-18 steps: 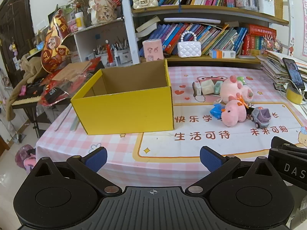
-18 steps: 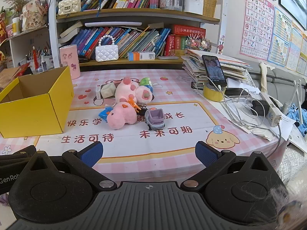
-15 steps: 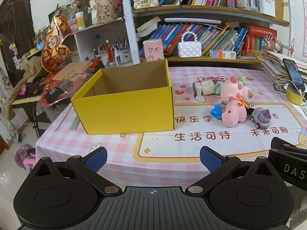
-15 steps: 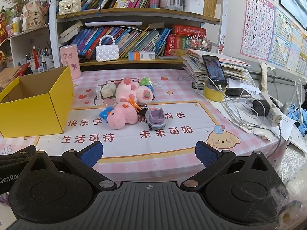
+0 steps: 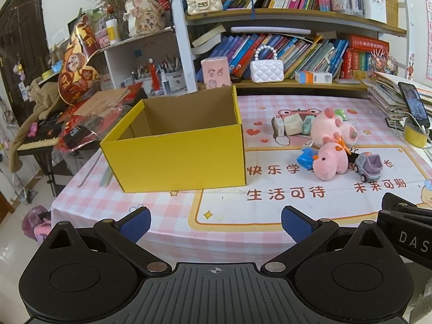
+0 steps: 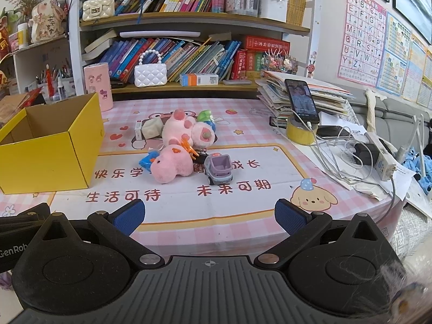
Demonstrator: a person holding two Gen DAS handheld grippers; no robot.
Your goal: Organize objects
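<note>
Well beyond right tool (image 6: pixel 208 217): toy pile (image 6: pixel 179 152).

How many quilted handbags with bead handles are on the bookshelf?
2. A cream handbag sits on the upper shelf at its left end; a white handbag stands on the lower shelf in front of the books. Clutter could hide others.
</note>
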